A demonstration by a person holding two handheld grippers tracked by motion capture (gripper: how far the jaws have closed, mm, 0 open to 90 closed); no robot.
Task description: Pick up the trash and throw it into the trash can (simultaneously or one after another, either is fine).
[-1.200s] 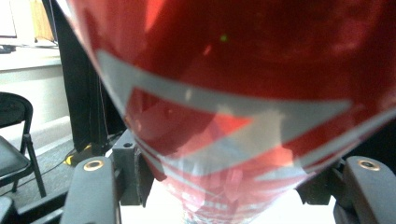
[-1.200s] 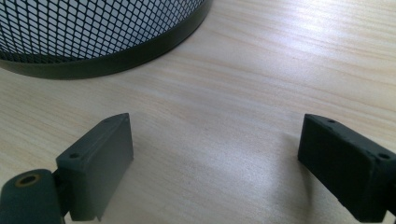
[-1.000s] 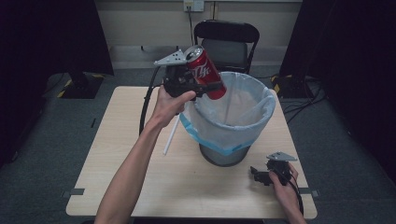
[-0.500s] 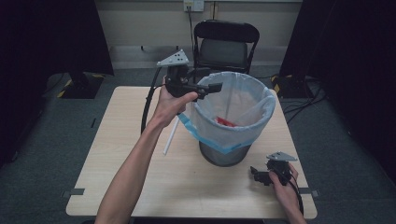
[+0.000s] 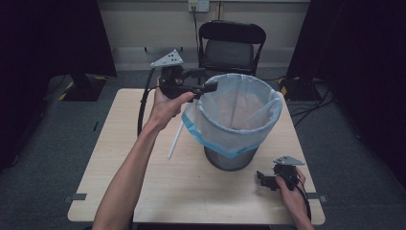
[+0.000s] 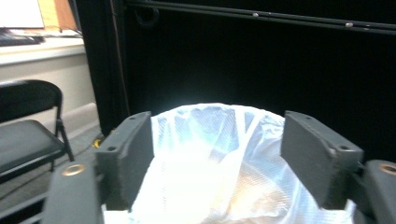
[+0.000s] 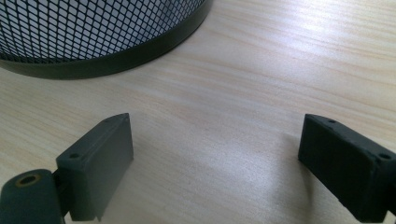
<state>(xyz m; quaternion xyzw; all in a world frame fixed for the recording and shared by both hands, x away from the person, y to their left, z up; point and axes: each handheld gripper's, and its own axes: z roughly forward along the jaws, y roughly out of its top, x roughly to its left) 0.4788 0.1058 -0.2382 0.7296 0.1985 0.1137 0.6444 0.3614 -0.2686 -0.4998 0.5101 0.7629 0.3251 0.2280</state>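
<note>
Red drink can gone from the left tool point(image 5: 203, 82), dropped inside the plastic-lined mesh waste bin point(image 5: 233, 120), jaws just narrowing slightly, empty between them

Wire-mesh wastebasket point(image 5: 230, 160): round, black, upright on pale wood table point(image 5: 110, 158), right of table's middle, nearer right edge than left. Solid black band point(image 7: 107, 58) around foot, flat on tabletop. Lined with translucent white bag point(image 5: 239, 112); bag top folded out over rim, blue hem hanging partway down outer wall. Mouth open and wide. Interior pale; contents cannot be made out.
</note>
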